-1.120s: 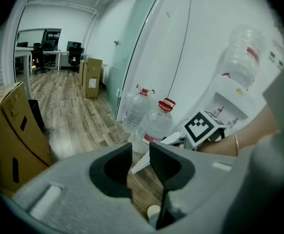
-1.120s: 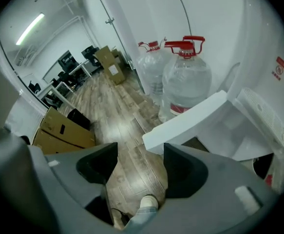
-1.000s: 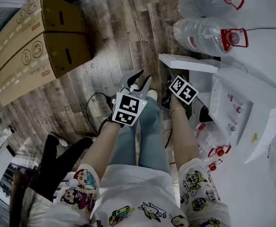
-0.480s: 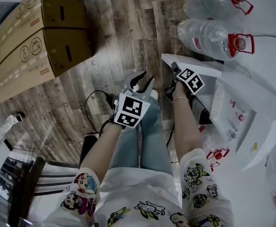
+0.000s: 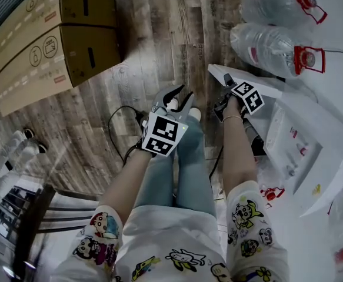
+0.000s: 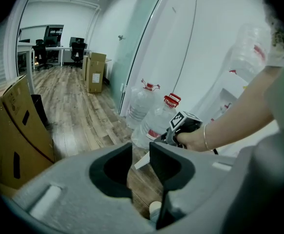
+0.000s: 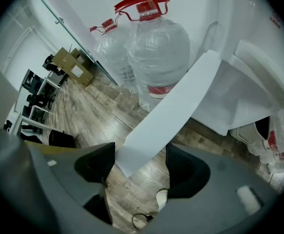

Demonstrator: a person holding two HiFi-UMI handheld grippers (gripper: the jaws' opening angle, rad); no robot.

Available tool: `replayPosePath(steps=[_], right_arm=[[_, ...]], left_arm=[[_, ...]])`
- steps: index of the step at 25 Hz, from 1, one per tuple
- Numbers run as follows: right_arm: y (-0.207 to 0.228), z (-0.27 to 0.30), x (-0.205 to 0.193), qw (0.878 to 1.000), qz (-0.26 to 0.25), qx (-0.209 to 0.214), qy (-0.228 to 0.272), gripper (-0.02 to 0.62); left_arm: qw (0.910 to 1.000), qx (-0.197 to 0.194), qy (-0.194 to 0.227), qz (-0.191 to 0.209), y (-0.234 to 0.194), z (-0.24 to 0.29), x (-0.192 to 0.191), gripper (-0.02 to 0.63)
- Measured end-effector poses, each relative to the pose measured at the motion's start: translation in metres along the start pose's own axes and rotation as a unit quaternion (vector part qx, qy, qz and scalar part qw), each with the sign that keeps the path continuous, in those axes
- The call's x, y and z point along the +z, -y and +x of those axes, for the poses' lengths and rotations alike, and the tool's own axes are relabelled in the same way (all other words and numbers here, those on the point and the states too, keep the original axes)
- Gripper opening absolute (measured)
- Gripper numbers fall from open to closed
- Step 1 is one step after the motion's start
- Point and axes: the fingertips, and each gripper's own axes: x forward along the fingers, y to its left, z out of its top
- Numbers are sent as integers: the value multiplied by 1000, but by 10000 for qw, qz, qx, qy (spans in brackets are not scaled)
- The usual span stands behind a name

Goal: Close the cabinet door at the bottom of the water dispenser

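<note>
The water dispenser (image 5: 312, 128) stands white at the right, and its bottom cabinet door (image 5: 218, 74) swings out over the wood floor. My right gripper (image 5: 226, 82) points steeply down at the door's free end. In the right gripper view the door (image 7: 180, 106) ends between the jaws of that gripper (image 7: 141, 167). Those jaws have just been closing a little around the door's end, and I see no pad pressing on it. My left gripper (image 5: 176, 97) hovers above the person's knees, left of the door. Its jaws (image 6: 141, 162) are open with nothing between them.
Two large water bottles (image 5: 265, 43) with red caps lie beside the dispenser, just past the door. Stacked cardboard boxes (image 5: 53, 46) are at the upper left. A black cable (image 5: 121, 122) loops on the floor by the person's legs (image 5: 183, 163). Red-capped bottles (image 5: 271, 190) sit inside the open cabinet.
My right gripper has sunk toward the door's free end and rolled at the wrist. The left gripper has stayed almost where it was.
</note>
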Motion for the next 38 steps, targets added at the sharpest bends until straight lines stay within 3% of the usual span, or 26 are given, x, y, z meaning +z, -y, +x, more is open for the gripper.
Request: replayPosePath(steps=[23,38], right_arm=[[72,-39,-66,9951,-903,-379,-115,252],[151,-68,-90,9747,-2135,-486,-460,236]], left_arm=[[9999,26,-55,121,10,-8,-23,112],[9998,58,-52,-162,78,1,-72,112]])
